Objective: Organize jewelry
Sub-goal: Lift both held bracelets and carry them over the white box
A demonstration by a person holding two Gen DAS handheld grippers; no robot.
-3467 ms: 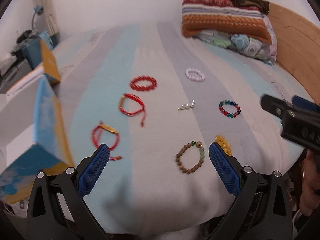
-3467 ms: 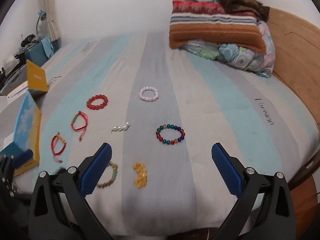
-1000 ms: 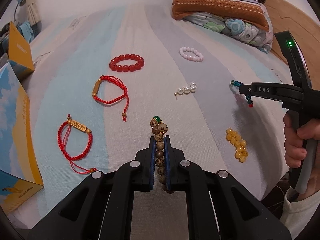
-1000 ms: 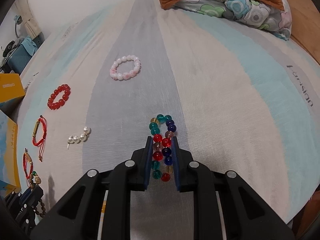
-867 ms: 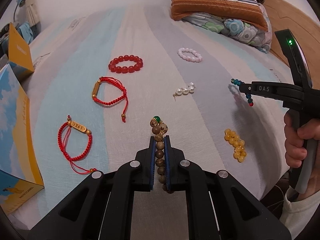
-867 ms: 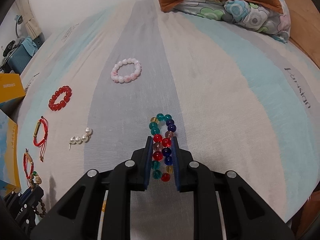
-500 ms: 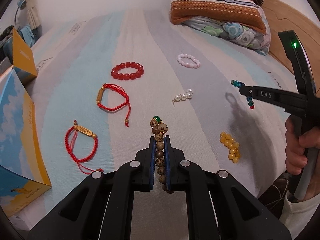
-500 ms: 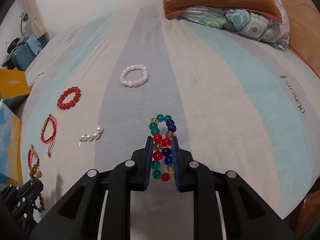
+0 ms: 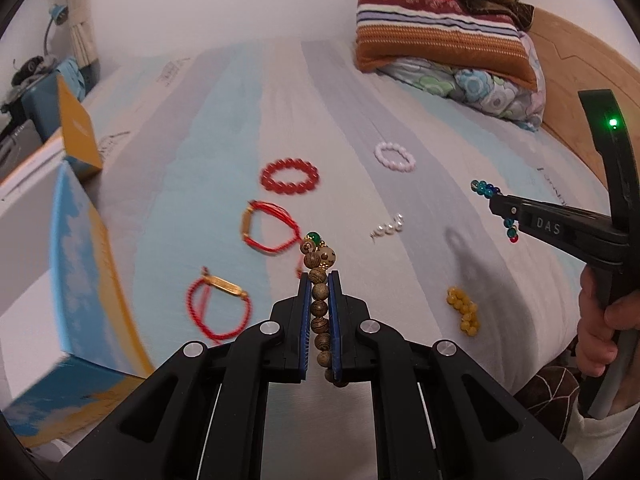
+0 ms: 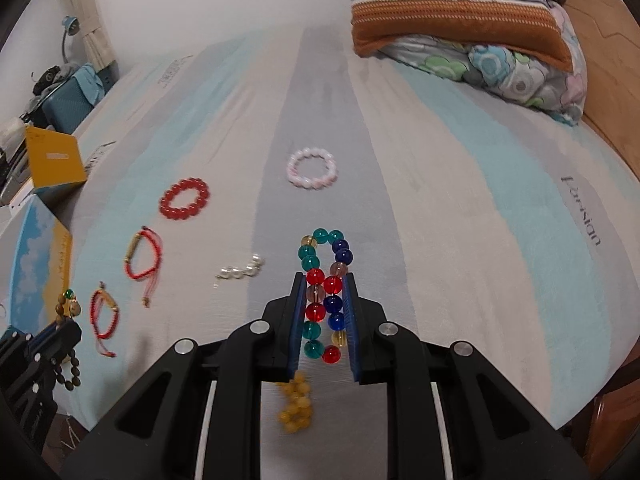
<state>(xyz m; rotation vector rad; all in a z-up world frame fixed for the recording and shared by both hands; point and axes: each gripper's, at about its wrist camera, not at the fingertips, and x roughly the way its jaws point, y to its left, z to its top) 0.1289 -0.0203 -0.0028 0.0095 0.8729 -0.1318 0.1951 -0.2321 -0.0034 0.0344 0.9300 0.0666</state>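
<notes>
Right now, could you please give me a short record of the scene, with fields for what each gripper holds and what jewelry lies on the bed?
left gripper: shut on wooden bead bracelet
right gripper: shut on multicolor bead bracelet
on bed: red bead bracelet, pink bead bracelet, pearl piece, yellow beads, two red cord bracelets
left edge: blue and yellow box
far end: striped pillow

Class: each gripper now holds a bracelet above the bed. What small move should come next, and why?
Probably carry the brown wooden bead bracelet in the left gripper toward the blue and yellow box; it hangs clamped clear of the striped bed sheet, and the box lies at left.
</notes>
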